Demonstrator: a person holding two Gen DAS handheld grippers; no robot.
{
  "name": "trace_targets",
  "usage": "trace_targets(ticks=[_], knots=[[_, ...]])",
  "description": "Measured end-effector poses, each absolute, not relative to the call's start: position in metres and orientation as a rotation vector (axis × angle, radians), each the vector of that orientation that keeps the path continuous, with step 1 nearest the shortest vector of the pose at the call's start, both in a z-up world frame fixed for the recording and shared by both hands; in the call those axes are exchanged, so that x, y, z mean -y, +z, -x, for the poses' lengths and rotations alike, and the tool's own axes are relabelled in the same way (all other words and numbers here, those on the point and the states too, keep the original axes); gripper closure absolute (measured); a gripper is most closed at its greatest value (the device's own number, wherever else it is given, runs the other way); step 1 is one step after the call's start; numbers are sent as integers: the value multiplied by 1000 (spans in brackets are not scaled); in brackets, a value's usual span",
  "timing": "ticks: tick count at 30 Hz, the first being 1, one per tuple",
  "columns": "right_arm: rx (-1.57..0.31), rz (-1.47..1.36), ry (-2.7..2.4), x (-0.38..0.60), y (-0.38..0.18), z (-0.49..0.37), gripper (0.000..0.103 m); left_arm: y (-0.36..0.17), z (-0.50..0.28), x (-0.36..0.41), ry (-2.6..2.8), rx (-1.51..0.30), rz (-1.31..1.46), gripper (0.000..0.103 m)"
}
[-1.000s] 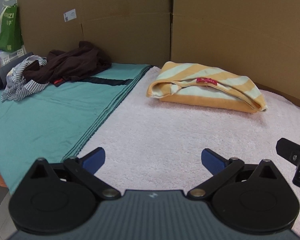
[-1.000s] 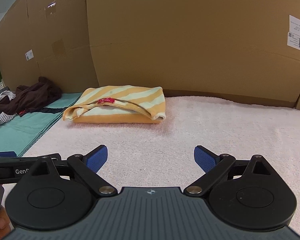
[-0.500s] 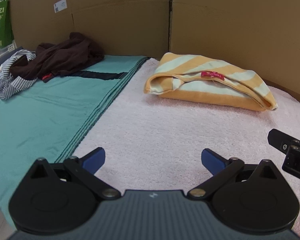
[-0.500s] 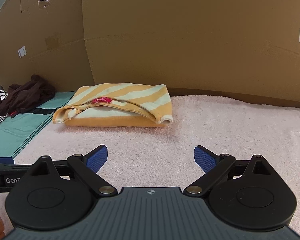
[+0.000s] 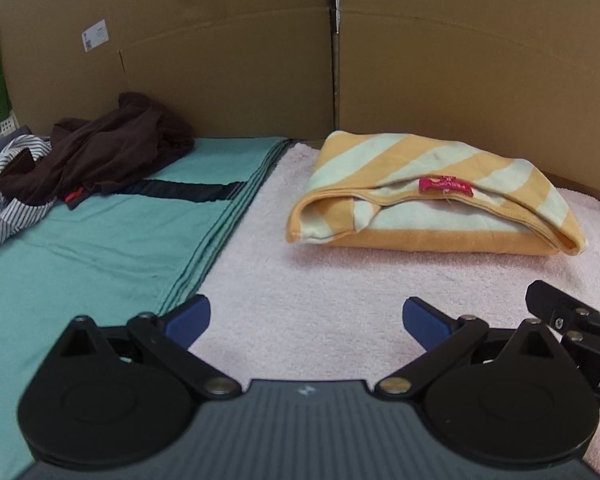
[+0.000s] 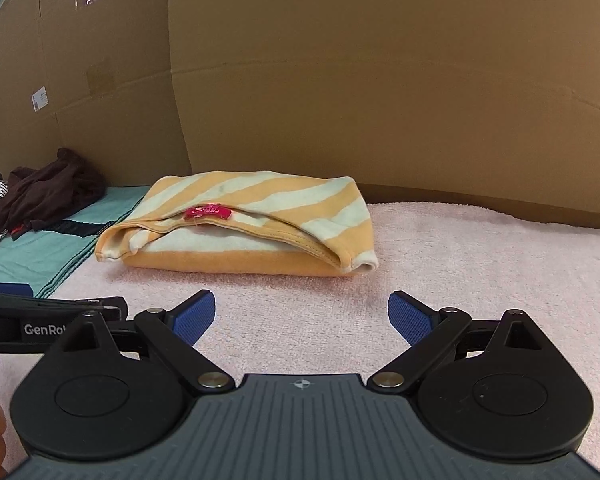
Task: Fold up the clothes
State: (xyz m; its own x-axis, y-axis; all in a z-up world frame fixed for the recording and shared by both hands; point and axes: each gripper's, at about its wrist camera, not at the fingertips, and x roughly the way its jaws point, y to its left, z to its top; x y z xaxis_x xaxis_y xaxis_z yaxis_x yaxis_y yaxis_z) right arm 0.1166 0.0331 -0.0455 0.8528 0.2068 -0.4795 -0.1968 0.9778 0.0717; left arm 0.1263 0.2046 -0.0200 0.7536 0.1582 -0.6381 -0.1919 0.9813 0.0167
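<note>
Brown cardboard walls (image 5: 236, 60) stand all around the back of our worktop. Our landmark is the folded striped shirt (image 5: 432, 196), orange and pale green, with a small pink tag (image 5: 445, 187) on its top layer. It lies flat on the fluffy pink towel (image 5: 320, 292) that covers the worktop, close to the cardboard behind it.

To the left of the striped shirt a teal cloth (image 5: 100, 248) is spread out, touching the pink towel along one edge. On the far part of the teal cloth, well apart from the striped shirt, sits a dark brown garment (image 5: 108, 148) in a messy heap, with a blue and white striped garment (image 5: 8, 184) just beside it.

Our left gripper (image 5: 306, 320) hangs in front of the striped shirt, a bit to its left, with its blue fingers (image 5: 188, 316) spread wide and holding nothing. Our right gripper (image 6: 302, 314) hangs in front of the striped shirt too, its fingers (image 6: 408, 316) also spread wide and empty. Neither one touches the shirt.
</note>
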Motion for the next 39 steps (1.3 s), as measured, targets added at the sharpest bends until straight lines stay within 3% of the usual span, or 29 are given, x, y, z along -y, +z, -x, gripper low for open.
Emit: trace_targets(ticks=[39], knots=[[-588, -69, 183, -26, -61, -132, 7, -40, -131, -189, 181, -667, -21, 1]])
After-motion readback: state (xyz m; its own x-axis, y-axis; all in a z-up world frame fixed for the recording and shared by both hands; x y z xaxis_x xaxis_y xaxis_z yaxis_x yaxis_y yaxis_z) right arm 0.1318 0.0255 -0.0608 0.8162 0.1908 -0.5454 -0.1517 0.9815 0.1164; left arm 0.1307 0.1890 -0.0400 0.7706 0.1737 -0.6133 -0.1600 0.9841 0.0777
